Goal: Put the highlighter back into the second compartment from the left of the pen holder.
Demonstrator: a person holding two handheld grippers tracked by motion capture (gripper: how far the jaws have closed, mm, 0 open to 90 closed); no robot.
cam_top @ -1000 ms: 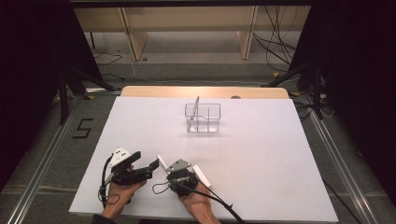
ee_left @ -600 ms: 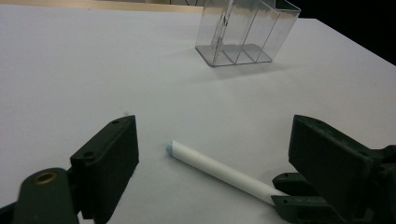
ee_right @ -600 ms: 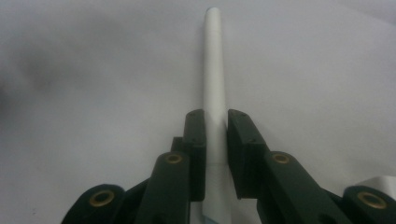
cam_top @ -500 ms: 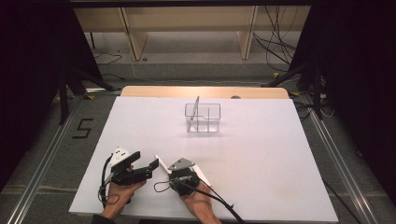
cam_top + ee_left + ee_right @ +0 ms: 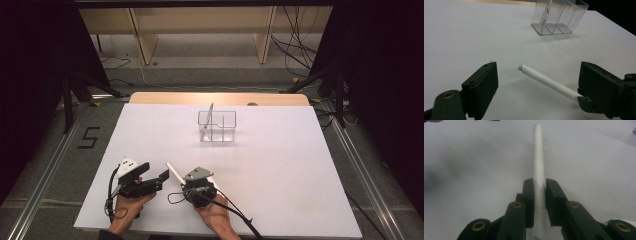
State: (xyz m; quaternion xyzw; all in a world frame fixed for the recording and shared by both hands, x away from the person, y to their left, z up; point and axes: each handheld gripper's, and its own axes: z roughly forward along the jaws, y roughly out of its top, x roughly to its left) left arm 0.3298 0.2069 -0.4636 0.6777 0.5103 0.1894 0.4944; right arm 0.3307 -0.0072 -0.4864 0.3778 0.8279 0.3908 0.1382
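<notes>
Near front edge of white table (image 5: 280,165), toward its left corner: both forearms enter from below, hands low over surface. Left gripper (image 5: 156,178) angled toward far right, jaws spread wide, nothing between them. Right gripper (image 5: 176,176) angled toward far left, jaws closed narrow on white pen (image 5: 539,167); pen sticks out ahead, pale blue tip raised off table, close in front of left jaws. Floor left of table: black "5" (image 5: 88,137). Toward far edge, mid table: clear compartmented holder (image 5: 218,126), slim stick standing in left compartment, well apart from grippers.
</notes>
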